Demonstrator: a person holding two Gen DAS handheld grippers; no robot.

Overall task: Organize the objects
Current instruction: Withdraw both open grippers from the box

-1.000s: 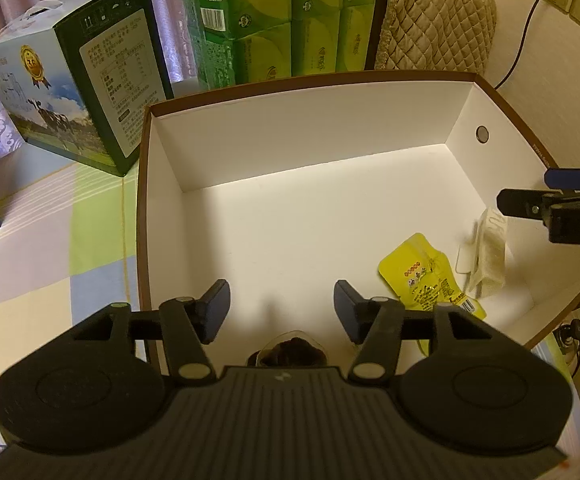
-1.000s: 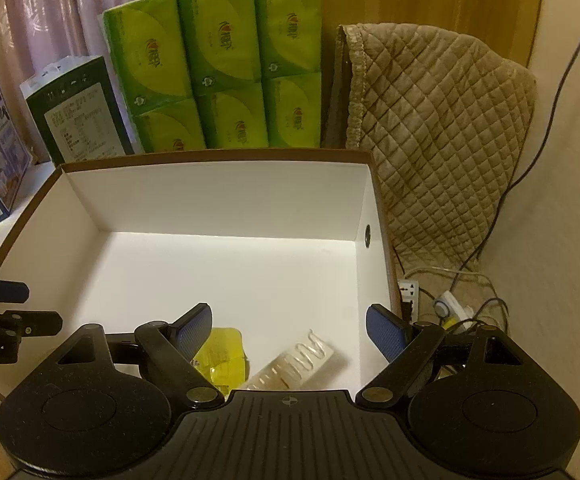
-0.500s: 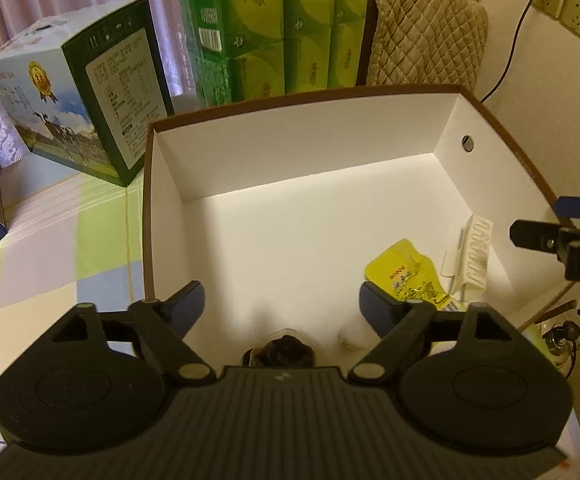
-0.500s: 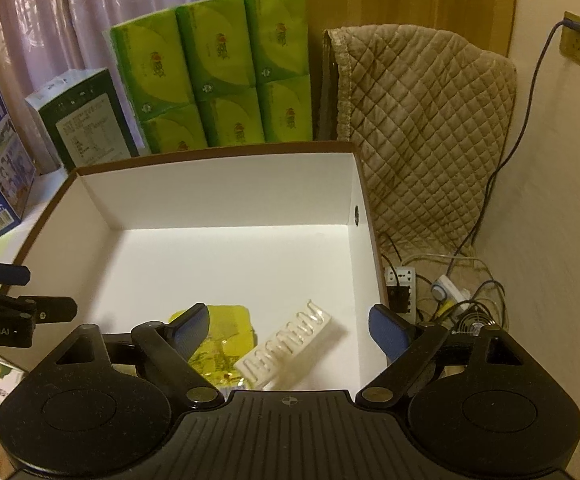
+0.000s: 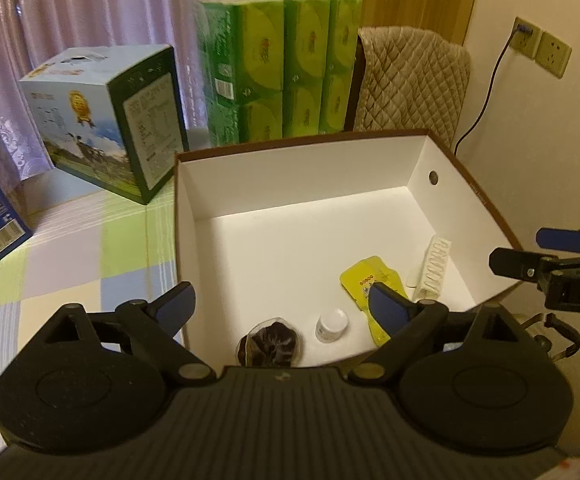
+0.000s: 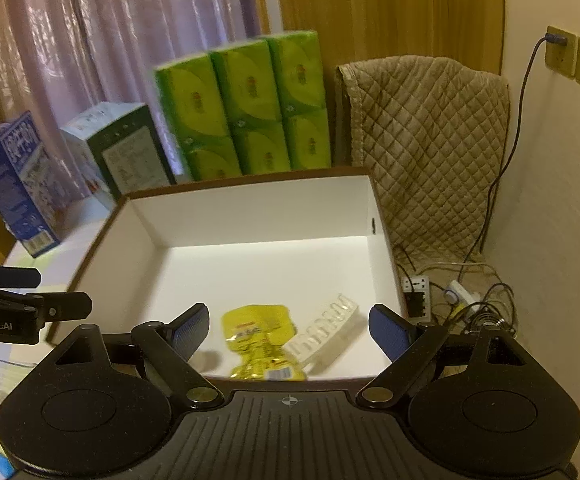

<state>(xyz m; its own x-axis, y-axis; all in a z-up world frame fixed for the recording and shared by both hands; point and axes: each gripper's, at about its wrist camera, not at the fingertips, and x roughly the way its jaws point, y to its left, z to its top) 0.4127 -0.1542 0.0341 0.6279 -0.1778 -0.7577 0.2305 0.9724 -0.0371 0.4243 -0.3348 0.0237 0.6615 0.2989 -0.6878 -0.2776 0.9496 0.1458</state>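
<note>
Tools hung spread and empty, left tool (image 5: 280, 304) and right tool (image 6: 288, 326), above the box (image 5: 486, 204) whose yellow pouch (image 5: 364, 280) lay at 4 o'clock, so you probably needed a clean lift away.

black ribbed left gripper (image 5: 280, 304), blue-padded jaws.

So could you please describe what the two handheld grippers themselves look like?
Both match: the left gripper and right gripper have matte black bodies with a ribbed centre plate, two round discs, brass-coloured pivot pins, and black linkage arms ending in fingers with blue textured pads. White lettering marks their sides: "DAS" on the right one, "Robot.AI" on the left. No cables or sleeves are visible.
</note>
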